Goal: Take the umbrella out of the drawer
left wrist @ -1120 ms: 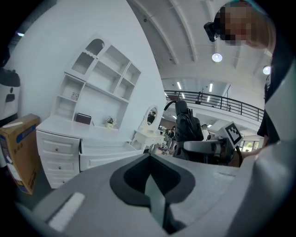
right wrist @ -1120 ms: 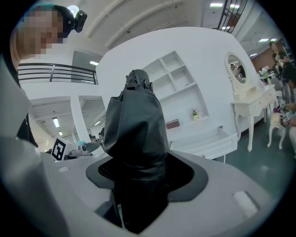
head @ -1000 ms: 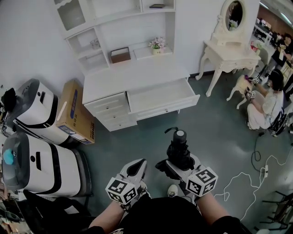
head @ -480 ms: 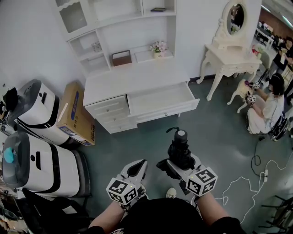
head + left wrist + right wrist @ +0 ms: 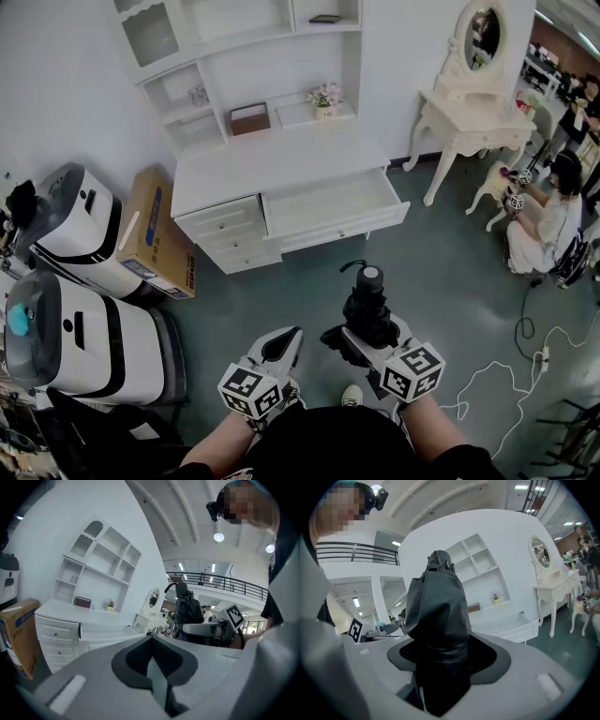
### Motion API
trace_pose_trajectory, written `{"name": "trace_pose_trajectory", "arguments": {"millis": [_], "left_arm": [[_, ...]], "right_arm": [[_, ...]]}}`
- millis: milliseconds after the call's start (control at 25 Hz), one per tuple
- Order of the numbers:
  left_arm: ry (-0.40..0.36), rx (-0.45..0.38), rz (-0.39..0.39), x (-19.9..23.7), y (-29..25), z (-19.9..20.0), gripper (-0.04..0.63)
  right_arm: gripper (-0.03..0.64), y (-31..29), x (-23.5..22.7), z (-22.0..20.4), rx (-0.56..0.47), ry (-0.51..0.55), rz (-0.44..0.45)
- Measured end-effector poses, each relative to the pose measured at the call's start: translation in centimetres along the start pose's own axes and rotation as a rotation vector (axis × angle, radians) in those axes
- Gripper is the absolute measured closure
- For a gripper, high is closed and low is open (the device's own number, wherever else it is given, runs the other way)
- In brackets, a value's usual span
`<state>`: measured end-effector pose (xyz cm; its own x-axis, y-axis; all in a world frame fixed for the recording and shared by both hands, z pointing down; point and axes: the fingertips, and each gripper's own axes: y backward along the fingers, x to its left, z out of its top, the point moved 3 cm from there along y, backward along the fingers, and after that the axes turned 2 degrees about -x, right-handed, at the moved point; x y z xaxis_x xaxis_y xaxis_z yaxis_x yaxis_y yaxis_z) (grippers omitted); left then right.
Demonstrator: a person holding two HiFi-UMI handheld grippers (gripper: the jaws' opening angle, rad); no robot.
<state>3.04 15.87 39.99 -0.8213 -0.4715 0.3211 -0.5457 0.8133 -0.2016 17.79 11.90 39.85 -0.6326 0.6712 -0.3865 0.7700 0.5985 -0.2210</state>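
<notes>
Now the folded black fabric umbrella [image 5: 367, 314] stands upright at lower centre, clamped between the jaws of the right gripper [image 5: 371, 339], over the grey-green floor [image 5: 450, 272]. Just left, the left gripper [image 5: 279, 349] has its jaws pressed together on nothing. Above, the white shelved desk [image 5: 272, 159] has its wide drawer [image 5: 339, 225] pulled out. A brown cardboard box [image 5: 155, 230] stands at the desk's left, and a white mirrored dressing table [image 5: 473, 111] at upper right.

cardboard box [image 5: 155, 234] — beside 2 white machines [image 5: 80, 337] | vanity table [image 5: 473, 105] — oval mirror [image 5: 480, 33] | flowers [image 5: 324, 91]
</notes>
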Motion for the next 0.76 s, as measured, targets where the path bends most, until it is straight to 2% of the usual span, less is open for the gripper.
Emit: {"name": "trace_pose_trajectory", "arguments": {"millis": [760], "left_arm": [[-0.012, 0.003, -0.004, 0.13, 0.66, 0.34, 0.595]], "right_arm": [[0.31, -0.36, 0.46, 0.33, -0.004, 0.009, -0.001]]}}
